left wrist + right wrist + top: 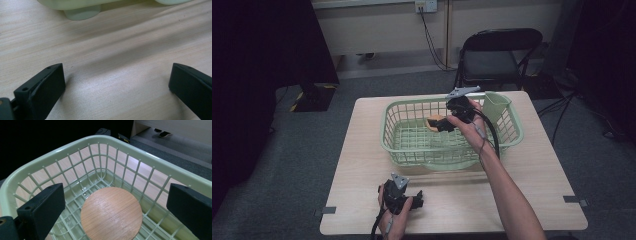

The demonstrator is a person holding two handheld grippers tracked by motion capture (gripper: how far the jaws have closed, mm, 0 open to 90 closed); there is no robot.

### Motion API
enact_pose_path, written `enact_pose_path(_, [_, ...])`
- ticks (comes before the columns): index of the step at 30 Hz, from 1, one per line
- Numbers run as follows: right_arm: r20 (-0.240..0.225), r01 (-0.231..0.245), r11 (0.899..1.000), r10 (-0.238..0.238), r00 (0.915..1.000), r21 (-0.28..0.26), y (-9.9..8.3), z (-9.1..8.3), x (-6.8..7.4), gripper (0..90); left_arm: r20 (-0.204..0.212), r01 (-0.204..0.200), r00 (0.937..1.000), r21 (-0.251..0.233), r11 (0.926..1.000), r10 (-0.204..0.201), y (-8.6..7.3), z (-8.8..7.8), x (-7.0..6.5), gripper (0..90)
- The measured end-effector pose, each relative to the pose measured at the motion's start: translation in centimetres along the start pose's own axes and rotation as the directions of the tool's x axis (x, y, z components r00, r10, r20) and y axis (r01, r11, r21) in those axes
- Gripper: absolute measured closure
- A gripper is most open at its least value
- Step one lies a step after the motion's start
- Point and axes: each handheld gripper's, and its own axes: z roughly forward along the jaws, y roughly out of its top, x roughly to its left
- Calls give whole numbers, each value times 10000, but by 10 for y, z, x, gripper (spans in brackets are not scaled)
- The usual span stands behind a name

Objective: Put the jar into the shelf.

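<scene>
Between the right gripper's wide-apart jaws, a wooden disc lies in the basket.

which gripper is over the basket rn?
The right gripper, reaching into the green basket above the round wooden disc. The left gripper sits over bare table.

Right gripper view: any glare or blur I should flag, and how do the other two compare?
Right gripper view: soft sheen on the wooden disc, jaws slightly soft. Left gripper view: basket base blurred, broad shadow bands across the table. High view: dim, dark at both sides, evenly lit tabletop.
</scene>
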Motion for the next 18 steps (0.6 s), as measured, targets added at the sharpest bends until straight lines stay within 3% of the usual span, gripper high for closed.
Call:
enact_pose_path(10, [316, -307, 9975, 328, 9990, -630, -6, -20, 6, 20, 1, 2, 10000, -1, 10000, -2, 0, 0, 0, 4])
enact_pose_path(18, [504, -573, 9958, 610, 9969, -714, -18, -38, 6, 18, -7, 4, 10000, -8, 10000, -4, 0, 0, 0, 4])
